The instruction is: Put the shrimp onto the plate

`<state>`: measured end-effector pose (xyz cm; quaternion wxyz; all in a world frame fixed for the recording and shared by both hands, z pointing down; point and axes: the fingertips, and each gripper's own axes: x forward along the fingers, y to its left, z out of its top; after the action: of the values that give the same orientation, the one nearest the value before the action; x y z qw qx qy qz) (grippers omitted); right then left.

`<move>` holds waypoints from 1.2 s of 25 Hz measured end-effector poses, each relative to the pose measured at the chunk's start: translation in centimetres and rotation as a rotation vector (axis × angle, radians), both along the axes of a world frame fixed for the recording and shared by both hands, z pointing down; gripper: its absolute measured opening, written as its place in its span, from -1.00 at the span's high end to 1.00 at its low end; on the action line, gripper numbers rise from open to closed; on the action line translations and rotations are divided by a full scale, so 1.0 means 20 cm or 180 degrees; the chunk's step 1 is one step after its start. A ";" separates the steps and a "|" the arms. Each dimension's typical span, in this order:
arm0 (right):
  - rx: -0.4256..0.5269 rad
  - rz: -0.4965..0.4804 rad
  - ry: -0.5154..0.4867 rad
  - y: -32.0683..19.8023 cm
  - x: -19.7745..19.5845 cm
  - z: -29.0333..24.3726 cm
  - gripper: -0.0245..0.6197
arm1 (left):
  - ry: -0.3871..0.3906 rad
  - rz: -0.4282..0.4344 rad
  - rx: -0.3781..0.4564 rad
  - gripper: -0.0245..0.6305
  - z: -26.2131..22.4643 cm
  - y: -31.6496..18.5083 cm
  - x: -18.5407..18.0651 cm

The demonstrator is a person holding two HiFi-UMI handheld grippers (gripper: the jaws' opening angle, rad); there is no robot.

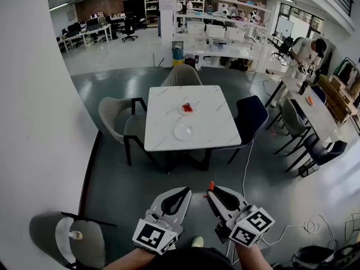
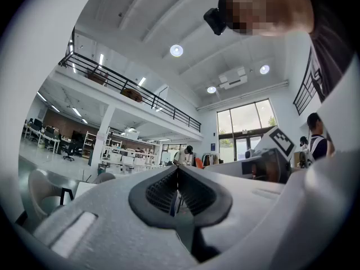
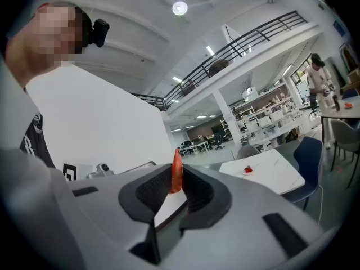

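Note:
An orange shrimp (image 3: 176, 173) stands upright between the jaws of my right gripper (image 3: 176, 188), which is shut on it. In the head view its orange tip (image 1: 211, 185) pokes out at the right gripper (image 1: 211, 190), held low over the floor. My left gripper (image 1: 186, 191) hangs beside it, jaws together with nothing in them (image 2: 178, 180). Far ahead stands a white marble table (image 1: 208, 103) with an empty plate (image 1: 183, 131) and a second plate holding red pieces (image 1: 187, 108), also seen in the right gripper view (image 3: 247, 170).
Chairs surround the table: grey ones at the left (image 1: 115, 117) and back (image 1: 181, 76), a dark blue one at the right (image 1: 250, 117). A white partition (image 1: 34, 122) fills the left. A cable (image 1: 292, 229) lies on the floor; a person (image 1: 301, 49) stands at another table.

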<state>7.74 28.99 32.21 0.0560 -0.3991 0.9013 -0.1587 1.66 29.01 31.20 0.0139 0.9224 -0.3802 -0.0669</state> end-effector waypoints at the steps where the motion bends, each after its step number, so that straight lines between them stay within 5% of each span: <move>1: -0.0001 0.0001 0.0002 0.00 -0.01 0.00 0.72 | 0.0000 0.0003 0.0000 0.90 0.00 0.00 -0.01; 16: -0.0073 0.0003 -0.0179 -0.02 -0.10 0.00 0.72 | -0.0003 0.0055 0.0006 0.90 0.01 -0.03 -0.11; 30: -0.0154 -0.0109 -0.0295 -0.05 -0.41 0.03 0.72 | -0.0013 0.0056 -0.0054 0.90 0.05 -0.05 -0.40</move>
<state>-0.39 28.05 32.89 0.0852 -0.3770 0.9004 -0.1996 -6.25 27.98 32.25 0.0216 0.9257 -0.3726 -0.0616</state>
